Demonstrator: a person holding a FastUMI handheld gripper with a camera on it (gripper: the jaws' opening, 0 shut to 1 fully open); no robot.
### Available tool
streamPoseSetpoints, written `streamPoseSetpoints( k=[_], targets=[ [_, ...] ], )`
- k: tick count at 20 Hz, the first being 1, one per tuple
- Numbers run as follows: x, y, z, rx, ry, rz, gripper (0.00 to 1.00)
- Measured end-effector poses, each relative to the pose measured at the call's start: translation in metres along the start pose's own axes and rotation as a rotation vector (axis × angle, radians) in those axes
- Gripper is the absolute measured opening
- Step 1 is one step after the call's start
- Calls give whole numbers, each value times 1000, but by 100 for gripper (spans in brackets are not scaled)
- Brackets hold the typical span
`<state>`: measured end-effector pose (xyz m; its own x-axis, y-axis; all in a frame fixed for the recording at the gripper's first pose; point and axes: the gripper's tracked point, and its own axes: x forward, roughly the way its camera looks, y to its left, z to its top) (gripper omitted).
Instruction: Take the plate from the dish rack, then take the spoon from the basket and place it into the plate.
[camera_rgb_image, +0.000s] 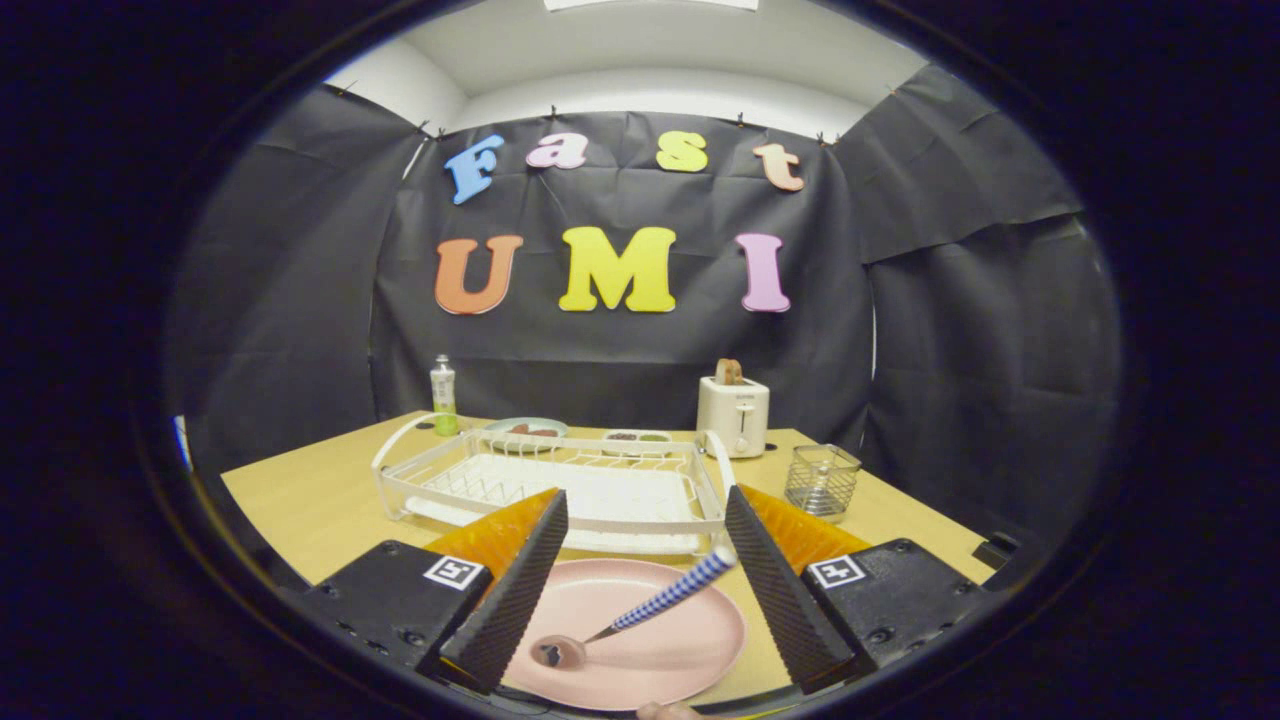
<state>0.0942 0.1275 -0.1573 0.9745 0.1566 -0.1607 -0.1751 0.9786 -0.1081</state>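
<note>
A pink plate (640, 640) lies on the wooden table (310, 500) between my fingers, just in front of the white dish rack (560, 480). A spoon (640, 610) with a blue-and-white checkered handle rests in the plate, its bowl down near the left finger and its handle end pointing up toward the right finger. My gripper (640, 590) stands open above the plate, with both fingers apart from the spoon. The wire basket (822, 480) stands beyond the right finger, to the right of the rack.
A white toaster (733, 413) with a slice of bread stands behind the rack. A small bottle (443, 396) stands at the back left. A plate (525, 429) and a small tray (636, 438) with food lie behind the rack.
</note>
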Motion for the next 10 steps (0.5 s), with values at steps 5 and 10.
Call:
streamPoseSetpoints(
  k=[5,10],
  targets=[
    [-10,-26,19,9,-22,-29,100],
    [-34,-33,42,13,-34,-20,100]
  ],
)
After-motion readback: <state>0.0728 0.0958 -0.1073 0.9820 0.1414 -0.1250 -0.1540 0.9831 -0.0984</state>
